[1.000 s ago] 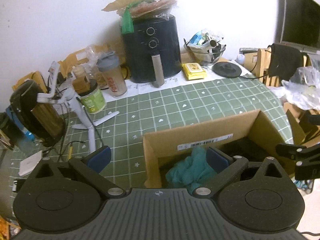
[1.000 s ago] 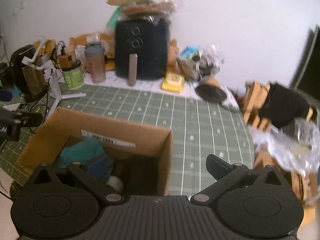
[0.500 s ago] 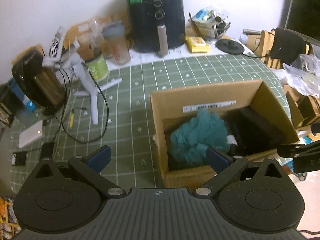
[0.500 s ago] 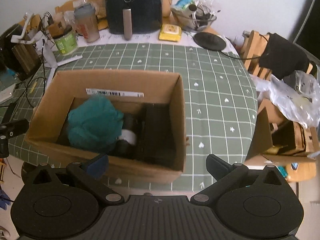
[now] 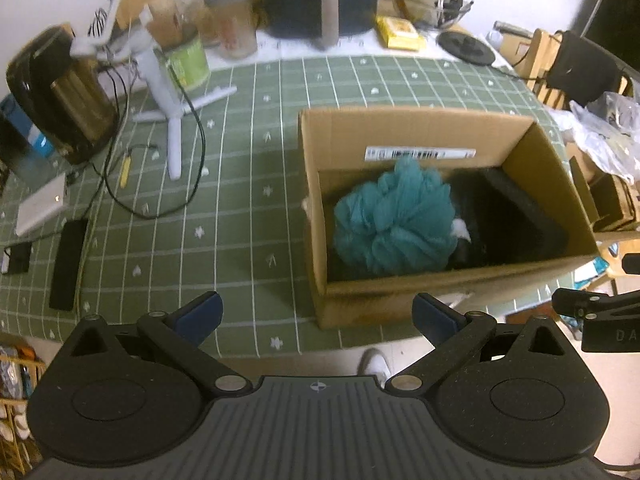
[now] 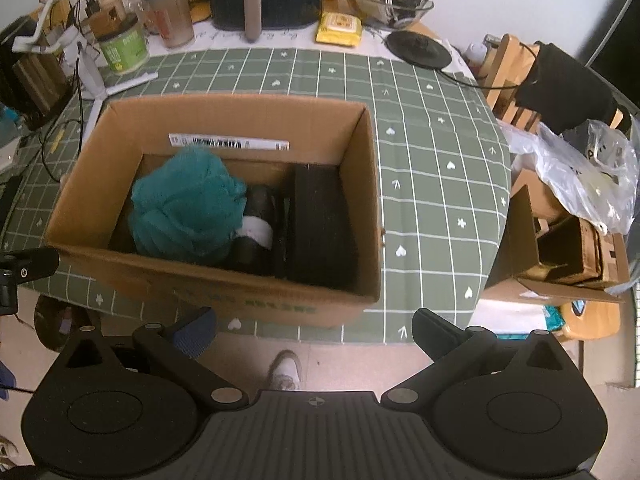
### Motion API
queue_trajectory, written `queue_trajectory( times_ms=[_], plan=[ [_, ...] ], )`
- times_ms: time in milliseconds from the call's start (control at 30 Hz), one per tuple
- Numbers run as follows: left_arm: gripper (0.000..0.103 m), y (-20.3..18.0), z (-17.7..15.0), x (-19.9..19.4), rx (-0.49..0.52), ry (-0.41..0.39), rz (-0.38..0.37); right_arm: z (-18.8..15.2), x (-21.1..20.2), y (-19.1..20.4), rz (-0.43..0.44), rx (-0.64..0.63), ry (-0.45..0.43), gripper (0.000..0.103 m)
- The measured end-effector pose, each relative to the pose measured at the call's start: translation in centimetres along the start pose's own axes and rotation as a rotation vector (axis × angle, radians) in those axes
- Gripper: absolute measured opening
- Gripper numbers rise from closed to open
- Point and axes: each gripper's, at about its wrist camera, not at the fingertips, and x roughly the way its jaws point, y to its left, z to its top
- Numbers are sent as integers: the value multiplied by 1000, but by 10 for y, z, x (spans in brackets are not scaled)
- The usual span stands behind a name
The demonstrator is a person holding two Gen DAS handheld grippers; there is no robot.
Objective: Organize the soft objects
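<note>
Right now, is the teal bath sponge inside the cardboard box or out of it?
Inside. The teal bath sponge sits at the left end of the open cardboard box, below its rim, beside dark items.

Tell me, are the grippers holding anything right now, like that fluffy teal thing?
No. The left gripper and right gripper are both open and empty. The teal puff sits inside the cardboard box.

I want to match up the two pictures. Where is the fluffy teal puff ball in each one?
Left wrist view: the teal puff ball sits right of centre, in the left part of the cardboard box.
Right wrist view: the same puff sits left of centre, again in the box's left part.
Shared landmark: the white barcode label on the box's far inner wall, just above the puff in both views.
</note>
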Motion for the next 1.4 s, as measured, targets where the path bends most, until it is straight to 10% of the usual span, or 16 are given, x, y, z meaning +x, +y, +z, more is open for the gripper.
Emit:
queue_trajectory(
  times_ms=[1400],
  plan=[
    [103,-5,-4,14,5,82,-21,0,16,5,-12,-23,74,103]
  ],
)
